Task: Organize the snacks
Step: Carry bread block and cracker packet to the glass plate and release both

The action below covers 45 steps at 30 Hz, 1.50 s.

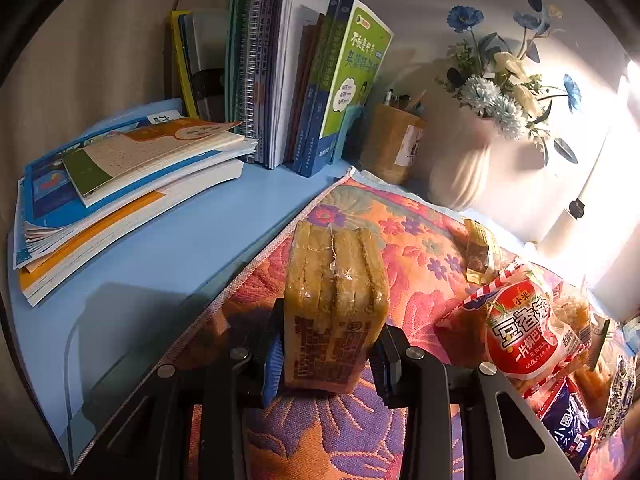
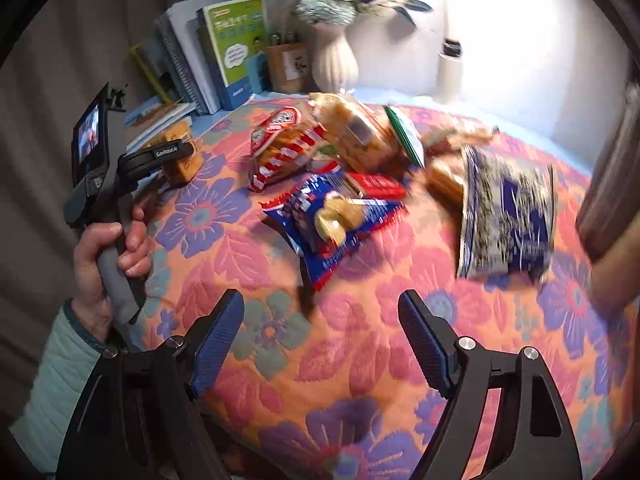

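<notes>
Left wrist view: left gripper (image 1: 328, 356) with jaws pinching a clear-wrapped pack of sliced cake (image 1: 336, 304) at its lower end, blue pads pressed against both sides. Pack upright, over the floral cloth (image 1: 416, 240) that covers the table (image 1: 192, 240). To the right on the cloth, a heap of snacks: red-and-white rice-cracker bag (image 1: 524, 332) foremost, small blue packet (image 1: 568, 420) below it, a crumpled gold wrapper (image 1: 480, 252) behind. On the bare blue table at left, a flat stack of books (image 1: 120, 184); behind, a row of upright books (image 1: 288, 80), a brown pen holder (image 1: 392, 144) and a white vase of flowers (image 1: 464, 164).

Right wrist view: right gripper (image 2: 320, 340) with jaws spread wide, nothing between them, above open cloth (image 2: 320, 380). Motion blur across the frame. Ahead, the snack heap: blue biscuit packet (image 2: 332, 220) nearest, red-and-white striped bag (image 2: 280, 148) behind it, clear bag of orange pieces (image 2: 356, 132), green-edged packet (image 2: 404, 136), dark blue speckled bag (image 2: 508, 212) at right. At left, a hand (image 2: 108, 256) in a pale green sleeve (image 2: 56, 368) gripping the handle of the left gripper (image 2: 172, 156), closed on the yellow cake pack (image 2: 180, 160) near the cloth's far left edge, well apart from the heap. Upright books (image 2: 224, 48) and white vase (image 2: 332, 60) against the wall.
</notes>
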Available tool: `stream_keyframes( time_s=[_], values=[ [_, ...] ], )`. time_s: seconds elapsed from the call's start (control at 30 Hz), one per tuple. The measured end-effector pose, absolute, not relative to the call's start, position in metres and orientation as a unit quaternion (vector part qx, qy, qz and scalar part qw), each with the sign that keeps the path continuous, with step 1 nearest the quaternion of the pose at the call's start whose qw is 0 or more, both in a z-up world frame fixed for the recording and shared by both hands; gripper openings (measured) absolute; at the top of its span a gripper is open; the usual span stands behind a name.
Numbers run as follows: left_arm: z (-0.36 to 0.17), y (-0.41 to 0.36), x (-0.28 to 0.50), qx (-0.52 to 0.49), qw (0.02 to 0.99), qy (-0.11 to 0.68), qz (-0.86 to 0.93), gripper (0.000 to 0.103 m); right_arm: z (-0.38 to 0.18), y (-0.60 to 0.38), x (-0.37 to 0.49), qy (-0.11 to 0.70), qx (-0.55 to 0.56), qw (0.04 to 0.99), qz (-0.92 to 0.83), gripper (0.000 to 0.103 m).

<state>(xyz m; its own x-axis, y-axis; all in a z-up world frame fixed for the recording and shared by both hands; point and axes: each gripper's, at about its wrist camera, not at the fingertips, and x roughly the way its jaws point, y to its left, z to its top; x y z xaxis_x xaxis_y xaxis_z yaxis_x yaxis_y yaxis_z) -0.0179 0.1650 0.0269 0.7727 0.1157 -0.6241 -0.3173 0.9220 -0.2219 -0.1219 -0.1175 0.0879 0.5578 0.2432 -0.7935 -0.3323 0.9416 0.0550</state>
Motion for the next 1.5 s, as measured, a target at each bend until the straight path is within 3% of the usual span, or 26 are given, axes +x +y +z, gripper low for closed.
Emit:
stream_keyframes(
  time_s=[0.13,0.53,0.73,0.77,1.5],
  values=[
    [0.027,0.165,-0.017,-0.16,0.927,0.317,0.117,0.035,0.076,-0.107,-0.097,0.46,-0.082,0.872,0.146,0.079],
    [0.026,0.166,-0.018,-0.157,0.928,0.317,0.116,0.035,0.04,-0.127,-0.021,0.522,0.112,0.816,0.221,0.079],
    [0.026,0.165,-0.017,-0.154,0.928,0.319,0.116,0.035,0.04,-0.128,-0.04,0.494,0.128,0.834,0.21,0.05],
    [0.026,0.165,-0.017,-0.154,0.928,0.319,0.116,0.035,0.04,-0.131,-0.045,0.492,0.14,0.833,0.21,0.049],
    [0.025,0.169,-0.02,-0.176,0.924,0.323,0.107,0.035,0.083,-0.247,-0.154,0.408,0.153,0.894,0.106,0.047]
  ],
)
